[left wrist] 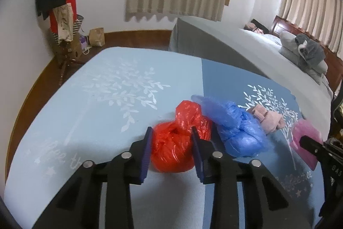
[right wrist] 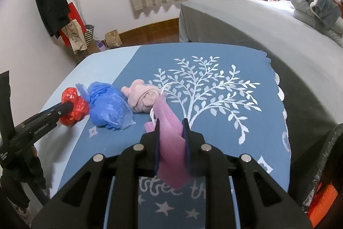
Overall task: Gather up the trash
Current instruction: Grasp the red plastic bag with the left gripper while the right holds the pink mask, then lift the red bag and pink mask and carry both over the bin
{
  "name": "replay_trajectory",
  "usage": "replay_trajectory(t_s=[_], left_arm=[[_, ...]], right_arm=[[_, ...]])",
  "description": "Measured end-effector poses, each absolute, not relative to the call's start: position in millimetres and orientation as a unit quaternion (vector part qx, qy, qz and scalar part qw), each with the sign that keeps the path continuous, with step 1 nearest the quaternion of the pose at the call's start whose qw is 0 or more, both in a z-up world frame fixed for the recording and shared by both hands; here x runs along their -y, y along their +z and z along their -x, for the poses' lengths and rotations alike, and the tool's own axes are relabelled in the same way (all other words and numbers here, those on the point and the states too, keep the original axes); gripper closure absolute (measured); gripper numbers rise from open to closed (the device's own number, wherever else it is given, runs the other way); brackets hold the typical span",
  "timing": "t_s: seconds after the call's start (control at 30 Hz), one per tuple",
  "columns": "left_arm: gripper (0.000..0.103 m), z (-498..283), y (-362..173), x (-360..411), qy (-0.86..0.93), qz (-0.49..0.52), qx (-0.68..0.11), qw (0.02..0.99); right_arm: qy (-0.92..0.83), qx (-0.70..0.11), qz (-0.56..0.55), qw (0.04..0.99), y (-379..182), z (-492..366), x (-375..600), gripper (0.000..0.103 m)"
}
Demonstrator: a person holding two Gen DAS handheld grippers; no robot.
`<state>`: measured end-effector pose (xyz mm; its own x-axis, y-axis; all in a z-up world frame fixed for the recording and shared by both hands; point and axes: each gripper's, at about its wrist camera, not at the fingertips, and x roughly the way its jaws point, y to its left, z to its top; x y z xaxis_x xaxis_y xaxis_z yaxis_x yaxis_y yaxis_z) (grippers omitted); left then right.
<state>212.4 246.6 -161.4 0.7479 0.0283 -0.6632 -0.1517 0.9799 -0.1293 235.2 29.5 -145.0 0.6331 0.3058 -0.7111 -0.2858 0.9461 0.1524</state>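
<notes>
Pinching red bag [left wrist: 175,143] in left tool [left wrist: 171,138], right tool [right wrist: 171,128] clamping pink bag [right wrist: 171,143], blue tablecloth [right wrist: 214,53].

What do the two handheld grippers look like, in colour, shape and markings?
Both are matte black plastic. The left gripper and right gripper each have two angular fingers with dark blue ribbed pads, round silver pivot bolts and small white lettering on the side.

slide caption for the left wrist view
Left gripper closed around a red plastic bag beside a blue bag.
</notes>
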Motion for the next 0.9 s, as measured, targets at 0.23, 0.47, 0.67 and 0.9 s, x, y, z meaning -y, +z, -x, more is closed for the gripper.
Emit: replay_trajectory(t_s=[0.23,0.47,0.67,0.9], left_arm=[[0.077,-187,-145,-240,0.059,0.095,-0.334,0.936],[0.078,-167,-141,-226,0.058,0.092,-0.331,0.937],[0.078,-160,-140,-215,0.049,0.092,-0.337,0.936],[0.078,-153,-124,-193,0.041,0.068,-0.322,0.943]], right_arm=[[0.164,-0.394,-0.02,0.904,-140,-226,-24,0.085],[0.169,-0.39,-0.023,0.905,-134,-216,-21,0.085],[0.171,-0.389,-0.024,0.905,-131,-205,-18,0.085],[0.17,-0.379,-0.031,0.909,-118,-195,-8,0.085]])
